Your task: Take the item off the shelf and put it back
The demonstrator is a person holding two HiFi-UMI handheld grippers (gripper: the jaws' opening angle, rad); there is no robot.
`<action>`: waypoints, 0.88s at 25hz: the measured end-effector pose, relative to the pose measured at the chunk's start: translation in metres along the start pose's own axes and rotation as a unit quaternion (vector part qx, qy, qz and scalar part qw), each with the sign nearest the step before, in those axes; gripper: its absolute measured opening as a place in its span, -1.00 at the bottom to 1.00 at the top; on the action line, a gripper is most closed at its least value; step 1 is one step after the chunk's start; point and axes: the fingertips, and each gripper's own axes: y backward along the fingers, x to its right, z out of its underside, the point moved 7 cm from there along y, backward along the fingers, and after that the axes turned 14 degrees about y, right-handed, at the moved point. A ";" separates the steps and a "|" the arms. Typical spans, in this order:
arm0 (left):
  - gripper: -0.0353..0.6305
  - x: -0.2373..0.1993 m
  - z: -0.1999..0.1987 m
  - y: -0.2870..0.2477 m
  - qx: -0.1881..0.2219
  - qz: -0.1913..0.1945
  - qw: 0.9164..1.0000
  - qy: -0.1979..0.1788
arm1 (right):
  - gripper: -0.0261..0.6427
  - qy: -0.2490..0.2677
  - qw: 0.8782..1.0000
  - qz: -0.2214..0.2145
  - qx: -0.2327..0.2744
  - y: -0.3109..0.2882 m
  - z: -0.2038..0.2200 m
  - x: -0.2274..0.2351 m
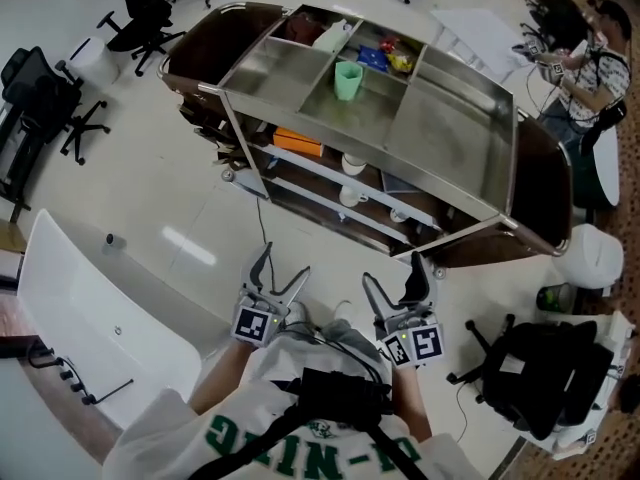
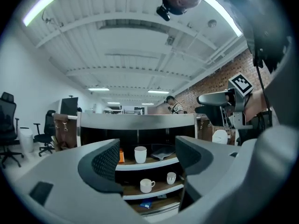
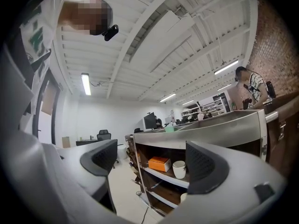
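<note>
head view: steeply down on cart (image 1: pixel 450 138) | both gripper views: level, facing its shelves (image 2: pixel 148 164)

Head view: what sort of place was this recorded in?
Most likely an open-plan office or lab workspace: swivel office chairs stand about, a white desk sits at one side, and a steel-topped shelf cart holds mugs.

A steel cart (image 1: pixel 450 138) is standing on the pale floor (image 1: pixel 190 203). A green cup (image 1: pixel 348 79) is sitting in a middle compartment of its top tray, and packets (image 1: pixel 385 58) are lying in the far ones. An orange box (image 1: pixel 298 142) and, to its right, a white cup (image 1: pixel 353 163) are resting on the upper shelf (image 2: pixel 149 164). Two white mugs (image 2: pixel 146 185) are sitting on the lower shelf (image 2: pixel 156 191).
</note>
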 end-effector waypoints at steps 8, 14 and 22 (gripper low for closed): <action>0.27 -0.022 0.054 -0.010 -0.052 -0.034 0.998 -0.004 | 0.47 -0.001 1.000 0.000 -0.021 0.012 0.007 0.002; 0.40 -0.028 0.091 -0.072 -0.046 -0.002 0.999 0.001 | 0.47 -0.004 0.999 0.014 -0.036 0.021 0.007 0.013; 0.86 -0.031 0.123 -0.178 -0.099 0.014 0.994 0.046 | 0.47 0.002 0.998 0.041 -0.050 0.045 0.001 0.026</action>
